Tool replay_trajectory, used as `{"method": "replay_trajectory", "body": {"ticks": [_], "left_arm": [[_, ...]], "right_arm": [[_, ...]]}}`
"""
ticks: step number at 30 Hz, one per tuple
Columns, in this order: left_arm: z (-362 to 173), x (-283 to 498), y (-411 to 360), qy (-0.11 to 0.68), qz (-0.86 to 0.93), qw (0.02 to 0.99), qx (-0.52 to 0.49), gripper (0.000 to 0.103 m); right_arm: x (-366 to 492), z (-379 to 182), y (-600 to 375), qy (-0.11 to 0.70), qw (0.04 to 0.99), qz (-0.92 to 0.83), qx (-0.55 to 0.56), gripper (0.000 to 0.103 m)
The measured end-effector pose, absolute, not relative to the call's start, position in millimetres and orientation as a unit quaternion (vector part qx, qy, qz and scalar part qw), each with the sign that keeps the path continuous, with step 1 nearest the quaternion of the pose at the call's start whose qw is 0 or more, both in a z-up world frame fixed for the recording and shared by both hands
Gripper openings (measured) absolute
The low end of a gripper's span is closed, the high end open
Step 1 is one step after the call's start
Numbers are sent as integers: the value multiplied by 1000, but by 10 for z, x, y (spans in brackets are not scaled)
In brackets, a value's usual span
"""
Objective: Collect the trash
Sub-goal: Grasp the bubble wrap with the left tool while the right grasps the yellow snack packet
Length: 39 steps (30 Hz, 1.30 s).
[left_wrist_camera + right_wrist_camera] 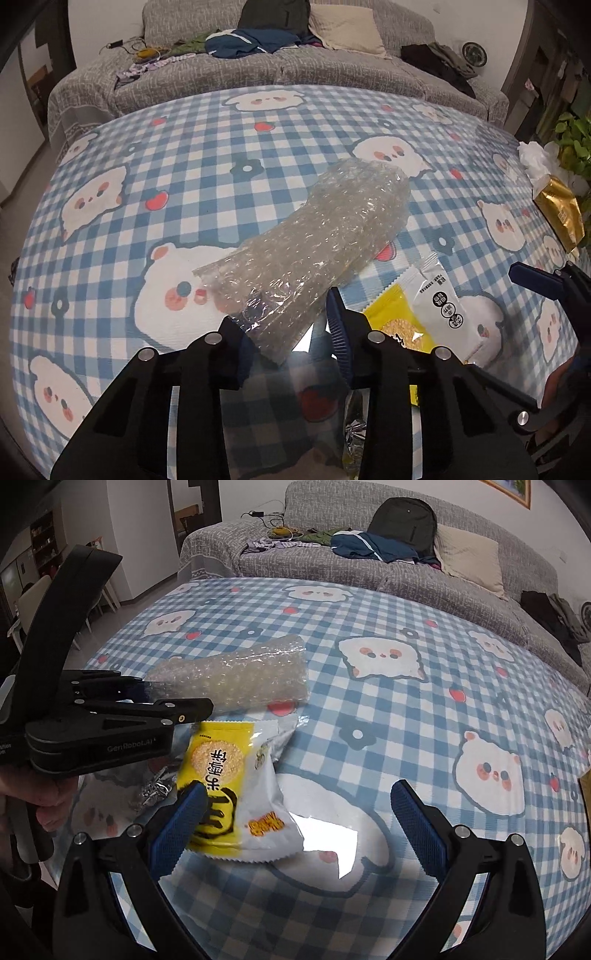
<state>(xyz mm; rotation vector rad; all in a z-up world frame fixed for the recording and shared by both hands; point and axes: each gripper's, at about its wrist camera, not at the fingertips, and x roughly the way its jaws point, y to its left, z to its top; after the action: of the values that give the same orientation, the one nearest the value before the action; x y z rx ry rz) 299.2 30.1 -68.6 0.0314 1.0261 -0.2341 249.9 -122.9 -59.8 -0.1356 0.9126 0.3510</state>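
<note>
Dim, soft frames with fisheye-bent edges; white glare, perhaps overhead light.

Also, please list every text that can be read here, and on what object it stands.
"GenRobot.AI": on the side of the left tool.
Snack packet: big Chinese characters and orange print, rotated; I cannot read them with certainty. Its black round badges are too small.
Gold pack: label too small to read.
Bubble wrap: no text.
</note>
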Motion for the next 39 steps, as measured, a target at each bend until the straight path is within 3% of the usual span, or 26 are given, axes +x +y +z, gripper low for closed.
{"method": "replay_trajectory", "body": {"ticks": [7,17,19,23,25,31,36,39], "left_arm": [[-650,2954,413,482,-89,871,-8,20],[-570,2872,632,468,-52,882,-23,16],[-555,2850,636,466,-49,883,-22,16],[-531,2806,656,463,-44,885,-23,16],[-523,2787,683,462,-40,885,-27,16],[-490,2745,705,457,-28,888,-34,16],[-483,2700,701,457,-21,889,-35,16],[-467,2662,679,456,-19,889,-34,16]], "right_arm": [[2536,-613,-1099,448,874,179,-58,96],[2601,-803,-844,481,856,174,-73,95],[2615,-851,-808,494,849,175,-74,86],[2586,-858,-740,490,851,169,-87,78],[2574,-837,-746,490,851,167,-85,65],[2549,-801,-776,491,852,160,-82,44],[2544,-770,-856,491,854,160,-64,29],[2531,-756,-866,486,857,159,-66,26]]}}
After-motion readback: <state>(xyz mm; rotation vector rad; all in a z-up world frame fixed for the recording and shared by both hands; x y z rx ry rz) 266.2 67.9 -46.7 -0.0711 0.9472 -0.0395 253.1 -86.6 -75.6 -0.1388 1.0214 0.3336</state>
